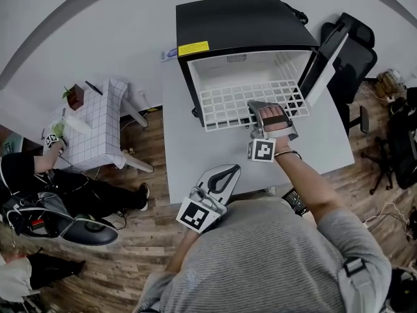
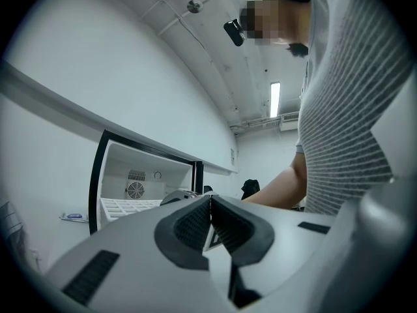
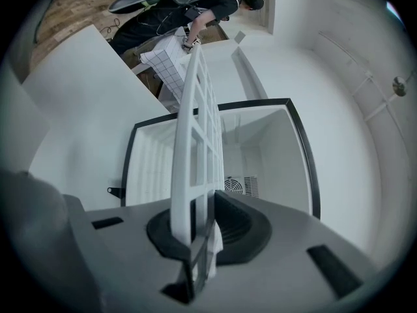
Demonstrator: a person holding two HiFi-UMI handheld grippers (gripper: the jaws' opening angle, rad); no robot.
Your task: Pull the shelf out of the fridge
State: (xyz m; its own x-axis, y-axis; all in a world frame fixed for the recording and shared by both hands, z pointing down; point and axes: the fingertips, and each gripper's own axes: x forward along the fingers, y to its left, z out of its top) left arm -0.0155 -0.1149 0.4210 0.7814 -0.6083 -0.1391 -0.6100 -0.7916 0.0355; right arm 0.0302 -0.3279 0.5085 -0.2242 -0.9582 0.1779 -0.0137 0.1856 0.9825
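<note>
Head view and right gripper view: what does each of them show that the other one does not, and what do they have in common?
Only the head view: the left gripper, held away from the fridge; the fridge's black top with its yellow label; and the open door.
Only the right gripper view: the right gripper seen close up, its jaws clamped on the front edge of the shelf.
Both: the white shelf and the fridge's white inside.
</note>
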